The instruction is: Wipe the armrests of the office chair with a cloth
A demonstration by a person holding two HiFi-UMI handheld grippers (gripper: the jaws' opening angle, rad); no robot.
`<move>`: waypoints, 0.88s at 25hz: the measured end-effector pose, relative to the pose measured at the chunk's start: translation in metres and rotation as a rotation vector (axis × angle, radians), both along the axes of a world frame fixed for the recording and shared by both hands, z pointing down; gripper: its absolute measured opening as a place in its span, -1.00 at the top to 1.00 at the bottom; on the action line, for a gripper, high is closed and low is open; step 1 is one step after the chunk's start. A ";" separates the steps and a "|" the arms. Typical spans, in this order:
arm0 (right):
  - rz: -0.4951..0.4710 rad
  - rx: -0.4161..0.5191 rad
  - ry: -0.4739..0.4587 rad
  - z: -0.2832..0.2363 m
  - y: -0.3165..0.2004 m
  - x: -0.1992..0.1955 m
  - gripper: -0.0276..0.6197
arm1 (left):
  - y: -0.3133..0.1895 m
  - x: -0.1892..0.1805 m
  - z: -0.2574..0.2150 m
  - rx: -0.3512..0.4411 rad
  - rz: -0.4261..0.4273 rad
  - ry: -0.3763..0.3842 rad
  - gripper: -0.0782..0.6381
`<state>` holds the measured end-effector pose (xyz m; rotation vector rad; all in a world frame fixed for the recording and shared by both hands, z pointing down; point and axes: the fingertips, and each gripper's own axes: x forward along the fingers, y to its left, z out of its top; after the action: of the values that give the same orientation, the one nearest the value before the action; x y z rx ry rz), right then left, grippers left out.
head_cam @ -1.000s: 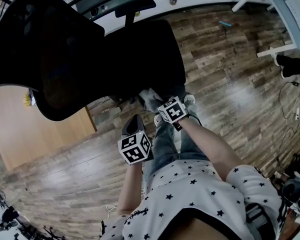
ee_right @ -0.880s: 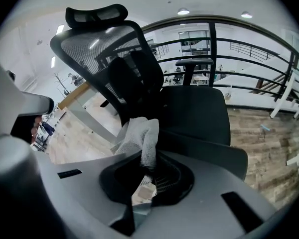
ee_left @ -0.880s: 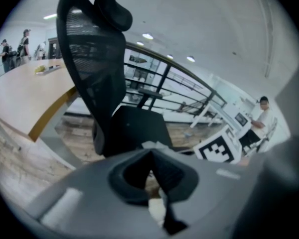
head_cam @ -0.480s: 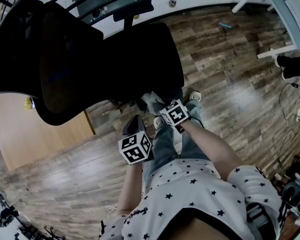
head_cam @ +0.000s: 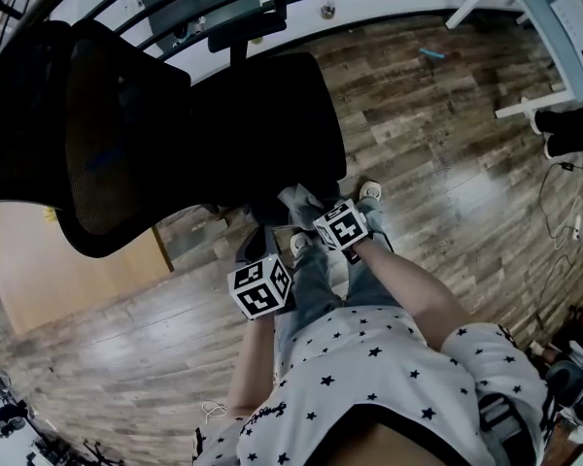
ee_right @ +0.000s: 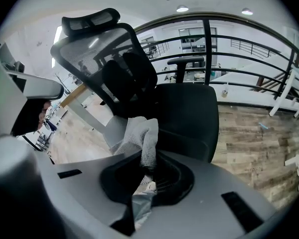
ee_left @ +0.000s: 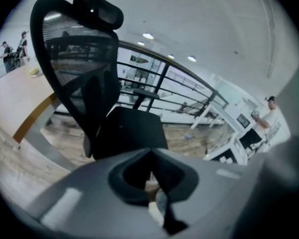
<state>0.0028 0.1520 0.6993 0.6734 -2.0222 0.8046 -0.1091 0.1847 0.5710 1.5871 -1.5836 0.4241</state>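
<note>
A black office chair with a mesh back [head_cam: 97, 134] and seat [head_cam: 272, 124] stands in front of me; its far armrest [head_cam: 243, 29] shows past the seat. In the right gripper view the armrest [ee_right: 185, 61] rises behind the seat [ee_right: 189, 108]. My right gripper [head_cam: 306, 205] is shut on a light grey cloth [ee_right: 139, 136], held just short of the seat's near edge. The cloth [head_cam: 293, 198] bunches above the jaws. My left gripper [head_cam: 260, 229] hangs beside it, lower left, shut with nothing in it, pointing at the chair [ee_left: 129, 133].
Wood-plank floor [head_cam: 447, 163] lies all around. A light wooden desk [head_cam: 49, 260] stands left of the chair. A black railing [ee_right: 249, 39] runs behind the chair. White furniture legs [head_cam: 525, 27] stand at the far right. My legs and shoes [head_cam: 369, 192] are below the grippers.
The chair has drifted a little left and up in the head view. Both grippers stay close together near my knees, the right one still holding the cloth.
</note>
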 end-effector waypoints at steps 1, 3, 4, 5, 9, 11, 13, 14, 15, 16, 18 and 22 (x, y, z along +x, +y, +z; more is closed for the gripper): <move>-0.003 -0.003 0.001 0.000 -0.001 0.004 0.82 | -0.002 0.004 0.000 -0.001 -0.002 0.000 0.78; -0.010 -0.008 0.004 0.001 -0.005 0.011 0.82 | -0.007 0.010 -0.001 -0.002 -0.007 0.003 0.78; -0.013 -0.009 0.005 0.001 -0.006 0.014 0.82 | -0.010 0.013 -0.001 -0.003 -0.010 0.004 0.78; -0.016 -0.008 0.006 0.001 -0.008 0.017 0.82 | -0.012 0.016 -0.001 -0.004 -0.012 0.004 0.78; -0.024 -0.012 0.007 0.001 -0.013 0.030 0.82 | -0.019 0.026 -0.002 -0.006 -0.021 0.001 0.78; -0.030 -0.014 0.008 0.000 -0.016 0.036 0.82 | -0.023 0.031 -0.004 -0.004 -0.028 0.000 0.78; -0.036 -0.014 0.006 -0.002 -0.018 0.041 0.82 | -0.026 0.036 -0.006 -0.003 -0.033 -0.002 0.78; -0.039 -0.013 0.005 -0.002 -0.020 0.043 0.82 | -0.028 0.038 -0.006 -0.003 -0.034 -0.003 0.78; -0.041 -0.013 0.004 -0.003 -0.022 0.045 0.82 | -0.030 0.041 -0.007 -0.003 -0.035 -0.003 0.78; -0.043 -0.012 0.004 -0.003 -0.023 0.047 0.82 | -0.032 0.044 -0.007 -0.004 -0.035 -0.004 0.78; -0.040 -0.011 0.009 -0.004 -0.027 0.054 0.82 | -0.036 0.050 -0.008 -0.006 -0.033 -0.004 0.78; -0.003 -0.010 0.029 0.001 -0.039 0.075 0.82 | -0.043 0.067 -0.007 -0.006 -0.027 -0.007 0.78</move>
<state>0.0780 0.1132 0.7002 0.6727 -1.9911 0.7983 -0.0424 0.1418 0.5641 1.5601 -1.6061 0.4199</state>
